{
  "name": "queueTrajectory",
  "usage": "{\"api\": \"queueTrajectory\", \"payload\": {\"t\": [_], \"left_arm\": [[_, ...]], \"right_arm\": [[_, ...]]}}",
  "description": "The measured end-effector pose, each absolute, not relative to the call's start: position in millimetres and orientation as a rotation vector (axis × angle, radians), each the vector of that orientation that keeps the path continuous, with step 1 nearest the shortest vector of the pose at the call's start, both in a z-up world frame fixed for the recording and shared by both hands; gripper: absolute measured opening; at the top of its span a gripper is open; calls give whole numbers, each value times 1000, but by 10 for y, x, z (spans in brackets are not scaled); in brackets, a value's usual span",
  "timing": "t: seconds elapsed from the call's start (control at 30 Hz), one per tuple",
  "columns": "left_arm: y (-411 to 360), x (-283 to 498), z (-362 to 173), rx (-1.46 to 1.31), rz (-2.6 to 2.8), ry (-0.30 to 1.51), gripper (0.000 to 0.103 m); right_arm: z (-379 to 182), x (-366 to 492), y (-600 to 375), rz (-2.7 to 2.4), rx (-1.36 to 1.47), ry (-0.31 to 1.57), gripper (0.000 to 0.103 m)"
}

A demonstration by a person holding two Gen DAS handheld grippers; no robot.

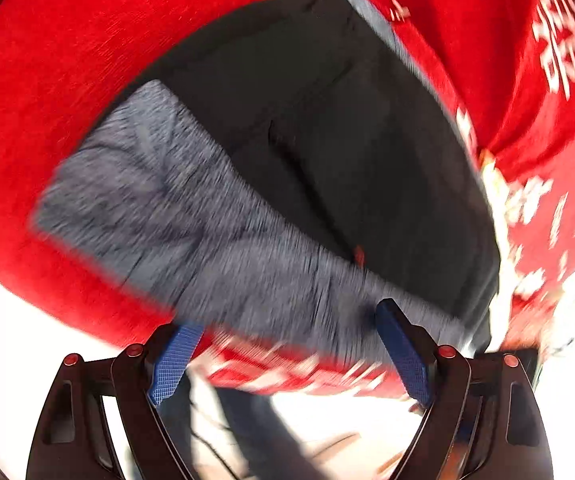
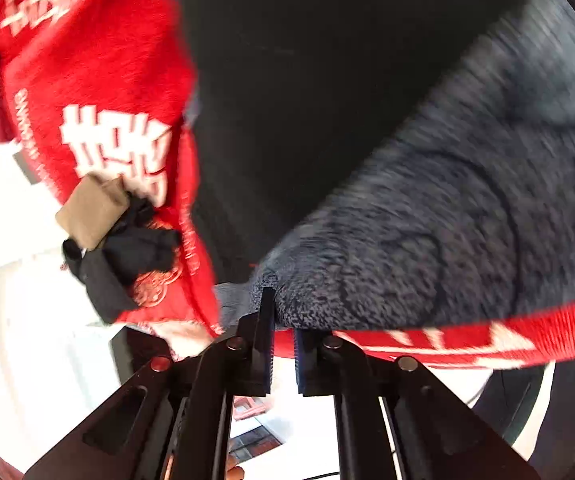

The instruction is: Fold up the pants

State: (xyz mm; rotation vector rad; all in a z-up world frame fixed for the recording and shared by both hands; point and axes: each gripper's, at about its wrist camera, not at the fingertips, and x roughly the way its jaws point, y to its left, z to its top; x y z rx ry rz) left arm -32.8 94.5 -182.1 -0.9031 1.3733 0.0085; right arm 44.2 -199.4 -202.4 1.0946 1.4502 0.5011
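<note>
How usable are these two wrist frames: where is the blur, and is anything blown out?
Left wrist view: heavy motion smear across the grey fleece lining and the white print on the red cloth; floor below clipped to white. Right wrist view: sharper near the right gripper, fleece smeared towards the right edge, window side overexposed.

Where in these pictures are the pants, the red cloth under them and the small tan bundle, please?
pants (image 1: 327, 128): left wrist view, on the black outer fabric.
red cloth (image 1: 47, 80): left wrist view, on a bare stretch left of the pants.
tan bundle (image 2: 93, 212): right wrist view, on its tan face.
</note>
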Motion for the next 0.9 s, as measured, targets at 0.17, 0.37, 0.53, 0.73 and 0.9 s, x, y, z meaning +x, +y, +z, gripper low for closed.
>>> {"api": "queueTrajectory", "payload": {"t": [0.17,0.37,0.53,0.73,0.9], "left_arm": [[916,-118,-1896,-849,55,1358,38],[858,-37,-1881,-775,14,1389,38],[790,25,-1901,-741,0,1409,38],[655,168,-1923,-735,30,1409,29],[651,309,-1533,-743,73,1355,24]], "right_arm": [[-1830,468,-1947,588,990,1486,8],[-1851,359,-2485,433,888,1507,20],[-1875,138,-3248,220,979,1430,34],[-2064,68,-3611,149,1252,1269,34],[-1912,222,-3656,142,1332,1245,6]]}}
